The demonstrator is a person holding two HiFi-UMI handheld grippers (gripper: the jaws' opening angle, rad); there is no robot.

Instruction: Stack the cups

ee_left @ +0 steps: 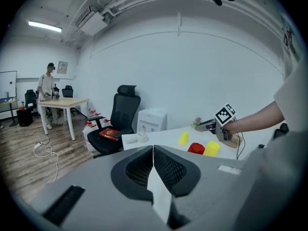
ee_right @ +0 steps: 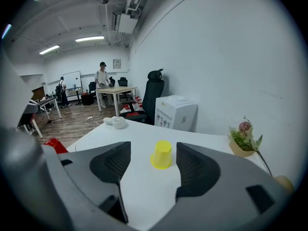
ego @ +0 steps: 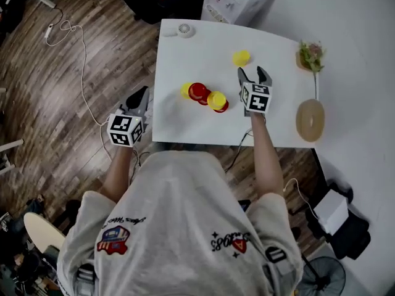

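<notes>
White walls (ee_left: 192, 71) enclose a wood floor (ego: 62, 103), black office chair (ee_left: 126, 110) and strip lights (ee_left: 44, 27).

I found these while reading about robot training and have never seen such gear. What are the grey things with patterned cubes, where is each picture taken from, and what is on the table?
No robot here: a person holds a two-jaw gripper in each hand. The head view comes from a camera on the person's head, looking down; the two gripper views come from cameras riding on the grippers, looking along their jaws. The left gripper is beside the white table, jaws together, empty. The right gripper is over it; its jaws are opening, and an upside-down yellow cup stands just beyond them, ungripped. Nearer the person sits a cluster of red and yellow cups. Also there: a small fan, a potted plant and a round wooden piece.
</notes>
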